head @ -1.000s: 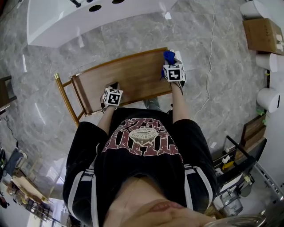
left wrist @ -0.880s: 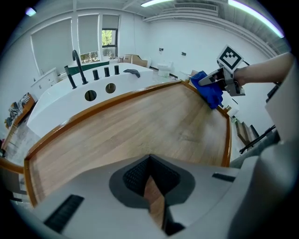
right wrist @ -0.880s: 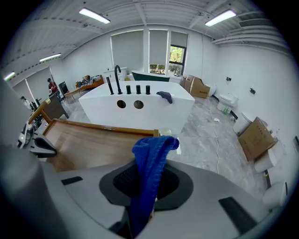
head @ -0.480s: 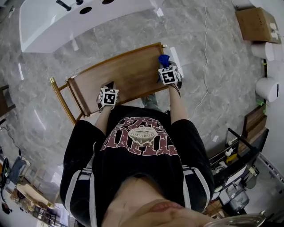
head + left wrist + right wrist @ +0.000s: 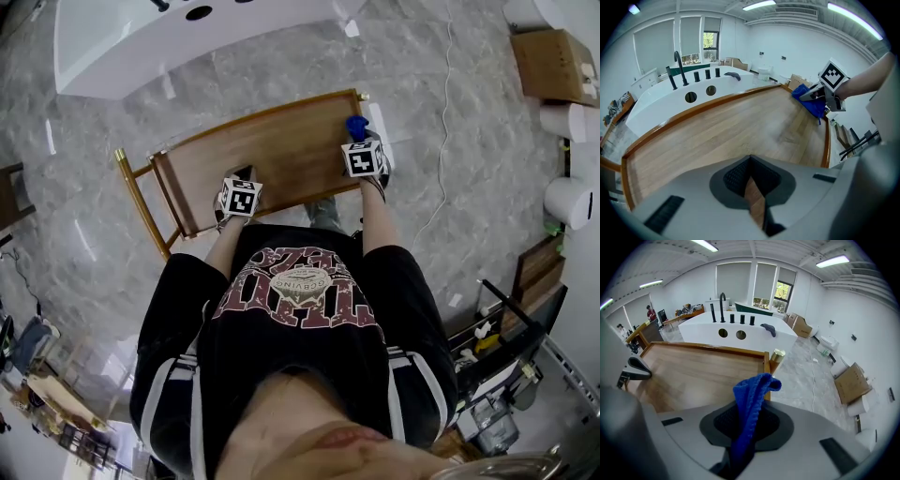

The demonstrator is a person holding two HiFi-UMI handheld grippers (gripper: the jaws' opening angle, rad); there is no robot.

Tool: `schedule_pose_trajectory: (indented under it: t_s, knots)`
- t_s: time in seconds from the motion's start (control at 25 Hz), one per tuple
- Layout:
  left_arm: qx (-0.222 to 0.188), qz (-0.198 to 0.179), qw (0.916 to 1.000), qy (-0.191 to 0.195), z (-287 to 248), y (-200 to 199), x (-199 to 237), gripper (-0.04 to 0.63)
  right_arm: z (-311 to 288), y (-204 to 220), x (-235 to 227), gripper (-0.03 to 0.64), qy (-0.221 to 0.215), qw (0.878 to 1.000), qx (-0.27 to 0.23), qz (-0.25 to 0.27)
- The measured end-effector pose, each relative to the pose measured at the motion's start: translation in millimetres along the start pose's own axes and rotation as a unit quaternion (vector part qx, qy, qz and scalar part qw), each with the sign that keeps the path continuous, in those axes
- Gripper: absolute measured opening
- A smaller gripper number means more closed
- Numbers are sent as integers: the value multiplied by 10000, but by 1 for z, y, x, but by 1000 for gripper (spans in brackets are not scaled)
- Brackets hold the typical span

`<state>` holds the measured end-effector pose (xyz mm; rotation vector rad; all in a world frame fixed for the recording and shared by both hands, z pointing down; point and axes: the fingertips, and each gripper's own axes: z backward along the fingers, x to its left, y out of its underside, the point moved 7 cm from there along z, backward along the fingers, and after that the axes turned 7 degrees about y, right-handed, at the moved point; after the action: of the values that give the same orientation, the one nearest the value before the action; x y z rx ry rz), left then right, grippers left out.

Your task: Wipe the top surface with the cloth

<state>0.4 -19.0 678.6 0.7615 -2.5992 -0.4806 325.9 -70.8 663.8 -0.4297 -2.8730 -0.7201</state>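
Right tongs (image 5: 744,425) clamped on blue cloth (image 5: 752,397) at tabletop (image 5: 281,150) right edge, near far corner: probably start of your sweep. Left tongs (image 5: 753,190) nearly closed, empty, at near edge, likely steadying.

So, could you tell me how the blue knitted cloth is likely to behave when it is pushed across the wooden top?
Probably floppy: the blue knitted cloth folds over limply above the right gripper. It looks light, since a small pinch holds it whole. On the smooth wooden top it should drag and bunch rather than slide stiffly.
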Motion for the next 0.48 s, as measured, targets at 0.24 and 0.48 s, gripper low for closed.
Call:
schedule_pose_trajectory:
  t_s: [0.24,0.48]
  knots:
    - [-47,-4,9999,100,2,5,4,49,1,1,8,64,102,9998,-40,-158]
    - [-15,-132,9998,145,-1,3,4,49,0,-2,20,64,46,9998,-72,-205]
